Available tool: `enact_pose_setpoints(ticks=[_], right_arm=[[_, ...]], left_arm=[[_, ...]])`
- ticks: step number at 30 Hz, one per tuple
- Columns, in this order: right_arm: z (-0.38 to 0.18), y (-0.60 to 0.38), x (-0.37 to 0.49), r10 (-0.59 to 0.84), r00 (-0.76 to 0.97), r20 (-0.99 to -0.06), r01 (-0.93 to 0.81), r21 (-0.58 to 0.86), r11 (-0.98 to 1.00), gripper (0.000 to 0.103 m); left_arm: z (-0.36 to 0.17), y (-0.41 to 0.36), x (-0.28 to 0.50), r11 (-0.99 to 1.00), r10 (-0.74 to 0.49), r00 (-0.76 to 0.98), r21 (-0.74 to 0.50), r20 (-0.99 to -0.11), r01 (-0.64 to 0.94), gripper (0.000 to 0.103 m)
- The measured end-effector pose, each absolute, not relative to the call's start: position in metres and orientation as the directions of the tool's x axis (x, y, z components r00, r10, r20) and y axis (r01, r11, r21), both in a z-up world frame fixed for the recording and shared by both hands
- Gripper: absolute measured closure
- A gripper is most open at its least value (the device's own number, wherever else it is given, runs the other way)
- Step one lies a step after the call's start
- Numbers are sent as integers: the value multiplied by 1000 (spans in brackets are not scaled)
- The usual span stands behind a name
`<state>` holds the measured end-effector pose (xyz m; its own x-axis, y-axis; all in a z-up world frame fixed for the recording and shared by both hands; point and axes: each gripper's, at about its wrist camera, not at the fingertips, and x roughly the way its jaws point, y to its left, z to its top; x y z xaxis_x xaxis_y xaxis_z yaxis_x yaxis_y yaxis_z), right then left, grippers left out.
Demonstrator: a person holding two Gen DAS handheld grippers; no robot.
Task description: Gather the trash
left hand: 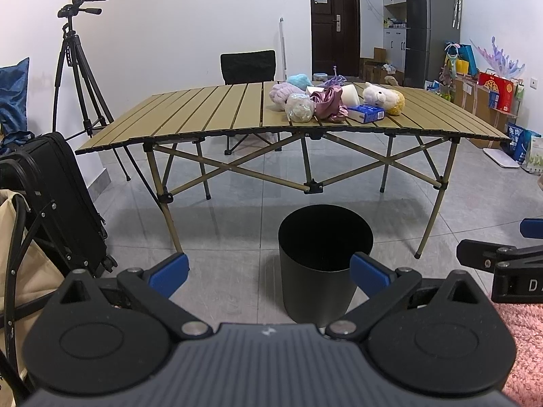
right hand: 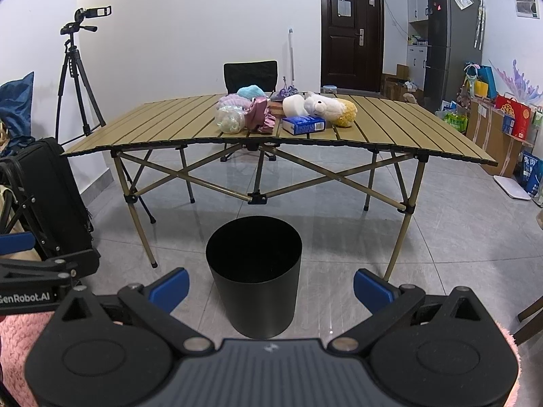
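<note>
A black round bin (left hand: 324, 261) (right hand: 254, 271) stands on the tiled floor in front of a slatted folding table (left hand: 210, 112) (right hand: 163, 125). On the table lies a pile: a clear crumpled plastic bag (left hand: 298, 108) (right hand: 230, 119), a mauve cloth (left hand: 329, 103) (right hand: 259, 113), a blue tissue pack (left hand: 370, 114) (right hand: 303, 124), a white roll (left hand: 349, 95) (right hand: 292, 105) and a plush sheep (left hand: 381, 96) (right hand: 331, 105). My left gripper (left hand: 269, 273) is open and empty, low before the bin. My right gripper (right hand: 270, 288) is open too, with nothing between its fingers.
A black suitcase (left hand: 64, 203) (right hand: 51, 196) leans at the left, beside a camera tripod (left hand: 76, 78) (right hand: 76, 78). A black chair (left hand: 247, 66) (right hand: 250, 75) sits behind the table. Boxes and bags (left hand: 488, 98) (right hand: 502, 125) crowd the right wall. Pink fluffy fabric (left hand: 522, 346) lies near me.
</note>
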<state>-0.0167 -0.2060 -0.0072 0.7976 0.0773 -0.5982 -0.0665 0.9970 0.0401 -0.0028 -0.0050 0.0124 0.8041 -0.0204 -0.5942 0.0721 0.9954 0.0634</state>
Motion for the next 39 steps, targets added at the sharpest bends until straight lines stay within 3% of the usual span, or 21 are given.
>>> enact_pose_setpoints(ticks=[20, 39], right_arm=[[-6, -202, -2, 72, 820, -568, -77, 15, 997, 0], [-10, -218, 66, 58, 843, -535, -52, 28, 998, 0]], left_arm=[[11, -8, 14, 995, -12, 819, 73, -574, 67, 0], [10, -23, 88, 995, -5, 843, 81, -538, 58, 0]])
